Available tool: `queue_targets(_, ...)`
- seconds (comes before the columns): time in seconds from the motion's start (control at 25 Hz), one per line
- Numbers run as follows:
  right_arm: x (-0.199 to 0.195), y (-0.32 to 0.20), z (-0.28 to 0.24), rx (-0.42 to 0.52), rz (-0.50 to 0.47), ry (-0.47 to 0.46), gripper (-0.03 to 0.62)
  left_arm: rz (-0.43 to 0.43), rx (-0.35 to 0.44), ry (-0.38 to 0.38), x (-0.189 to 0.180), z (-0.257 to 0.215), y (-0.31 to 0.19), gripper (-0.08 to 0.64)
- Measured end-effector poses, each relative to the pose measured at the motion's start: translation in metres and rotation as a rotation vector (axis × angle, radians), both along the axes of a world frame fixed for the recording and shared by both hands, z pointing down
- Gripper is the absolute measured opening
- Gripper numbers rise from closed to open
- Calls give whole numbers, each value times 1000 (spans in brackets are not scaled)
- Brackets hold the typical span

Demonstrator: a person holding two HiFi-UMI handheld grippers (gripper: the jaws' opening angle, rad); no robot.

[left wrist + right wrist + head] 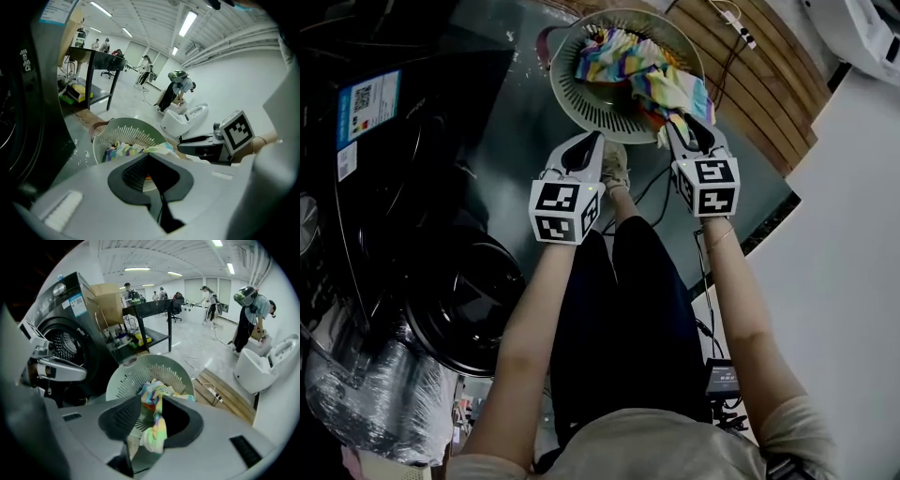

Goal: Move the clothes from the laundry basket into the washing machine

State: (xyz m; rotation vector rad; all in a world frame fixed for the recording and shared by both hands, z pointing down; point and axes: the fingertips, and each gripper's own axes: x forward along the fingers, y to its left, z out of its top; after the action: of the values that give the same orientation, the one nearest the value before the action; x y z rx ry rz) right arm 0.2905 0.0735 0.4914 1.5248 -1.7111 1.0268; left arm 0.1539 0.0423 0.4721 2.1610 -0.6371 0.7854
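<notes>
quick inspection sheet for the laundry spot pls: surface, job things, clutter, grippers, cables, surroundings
surface: grey floor, with wooden planks beside the basket
job's things: pale laundry basket holding multicoloured clothes; dark washing machine at its left in the head view
clutter: plastic-wrapped bundle, black adapter
grippers: left gripper jaws together, empty; right gripper jaws apart, a strip of the clothes between them
cables: power strip on the planks; black cables on the floor
surroundings: black table, people standing beyond, white unit
</notes>
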Motion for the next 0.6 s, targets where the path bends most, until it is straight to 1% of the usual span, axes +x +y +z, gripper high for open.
queue_targets(0.08, 14, 0, 22, -19, 9, 46, 137, 4, -6, 4, 2, 13, 0, 9)
queue_targets(0.2, 31, 6, 54, -65, 15, 115, 161, 26, -14, 0, 3, 29, 5, 9)
queue_targets(0.28, 41, 16, 75, -115, 17, 145, 170, 33, -21, -5, 2, 37, 9, 9)
queue_targets(0.36, 50, 23, 88, -153, 55, 154, 168, 33, -24, -3, 2, 41, 10, 9)
queue_targets(0.44, 54, 25, 88, -153, 113, 126, 43, 28, -29, 9, 2, 39, 10, 9)
queue_targets(0.48, 53, 24, 84, -139, 127, 101, 26, 26, -34, 21, 3, 36, 11, 9)
queue_targets(0.6, 35, 17, 58, -78, 110, 0, 22, 28, -52, 55, 5, 20, 15, 9)
